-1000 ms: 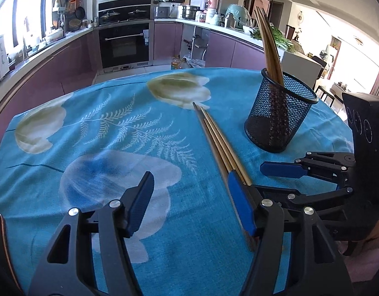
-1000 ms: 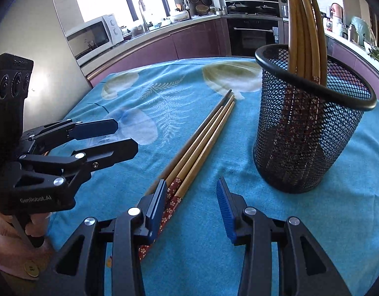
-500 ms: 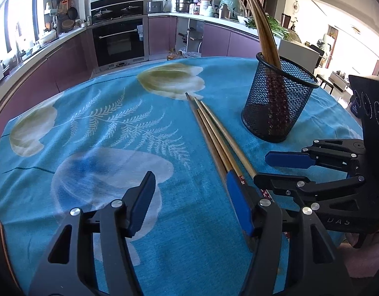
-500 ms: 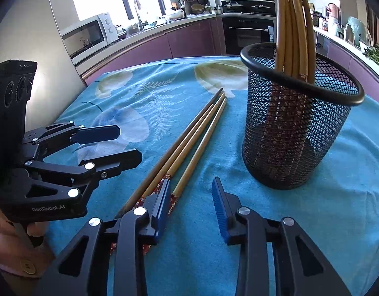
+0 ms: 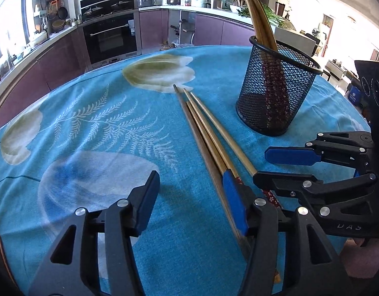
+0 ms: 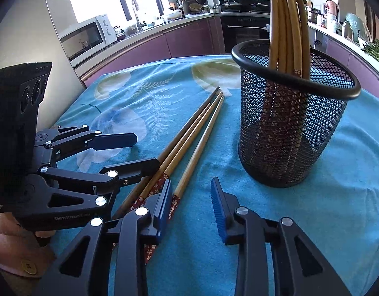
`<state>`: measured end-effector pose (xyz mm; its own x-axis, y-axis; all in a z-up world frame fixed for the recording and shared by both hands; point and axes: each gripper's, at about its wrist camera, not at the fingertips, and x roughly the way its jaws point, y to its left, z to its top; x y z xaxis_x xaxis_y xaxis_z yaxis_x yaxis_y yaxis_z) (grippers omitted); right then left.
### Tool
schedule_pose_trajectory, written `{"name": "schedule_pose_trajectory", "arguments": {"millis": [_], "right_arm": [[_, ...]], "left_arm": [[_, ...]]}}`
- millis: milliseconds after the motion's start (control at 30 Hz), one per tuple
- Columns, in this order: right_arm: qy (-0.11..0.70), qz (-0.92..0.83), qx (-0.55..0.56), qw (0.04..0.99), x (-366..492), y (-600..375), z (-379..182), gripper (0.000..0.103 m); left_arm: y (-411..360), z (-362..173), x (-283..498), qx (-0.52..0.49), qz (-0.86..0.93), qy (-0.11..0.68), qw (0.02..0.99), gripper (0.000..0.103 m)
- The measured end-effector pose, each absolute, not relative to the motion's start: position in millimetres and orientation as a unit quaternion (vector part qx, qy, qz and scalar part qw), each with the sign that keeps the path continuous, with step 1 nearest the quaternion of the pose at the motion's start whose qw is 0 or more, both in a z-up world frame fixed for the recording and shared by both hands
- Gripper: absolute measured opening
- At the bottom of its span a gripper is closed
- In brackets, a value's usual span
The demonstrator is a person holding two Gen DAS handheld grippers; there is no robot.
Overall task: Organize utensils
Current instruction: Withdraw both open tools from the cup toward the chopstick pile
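Observation:
Three wooden chopsticks (image 5: 201, 128) (image 6: 189, 133) with red patterned ends lie on the blue flowered tablecloth (image 5: 90, 123). To their right stands a black mesh holder (image 5: 275, 93) (image 6: 288, 135) with several chopsticks upright in it. My left gripper (image 5: 192, 202) (image 6: 132, 151) hovers low at their near ends. Its jaws are closing, with its right finger over the sticks and only cloth between the pads. My right gripper (image 6: 192, 204) (image 5: 263, 165) is open beside it. Its left finger rests over two sticks, and the outermost stick's end lies just inside that finger.
The table's round edge falls away toward purple kitchen cabinets, an oven (image 5: 110, 37) and a microwave (image 6: 85, 39). A hand (image 6: 7, 246) holds the left gripper at the near table edge. Bare cloth stretches left of the chopsticks.
The left gripper has come forward and lower over the chopsticks' ends, and both grippers' jaws have narrowed. The outermost chopstick now splays away from the other two.

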<state>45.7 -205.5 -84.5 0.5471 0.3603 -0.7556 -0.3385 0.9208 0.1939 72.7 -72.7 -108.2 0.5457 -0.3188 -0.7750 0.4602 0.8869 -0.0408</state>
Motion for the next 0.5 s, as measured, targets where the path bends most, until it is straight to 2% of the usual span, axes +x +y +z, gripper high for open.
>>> {"name": "schedule_pose_trajectory", "arguments": {"millis": [100, 267, 500], "right_arm": [[0.432, 0.197, 0.013, 0.880, 46, -205, -84, 0.030], [0.431, 0.193, 0.007, 0.882, 49, -201, -84, 0.030], [0.428, 0.191, 0.002, 0.884, 58, -196, -85, 0.028]], "left_arm": [[-72, -109, 74, 0.078, -0.223, 0.426, 0.873, 0.053], [-74, -108, 74, 0.073, -0.236, 0.430, 0.868, 0.039], [-81, -111, 84, 0.075, -0.233, 0.438, 0.865, 0.032]]}}
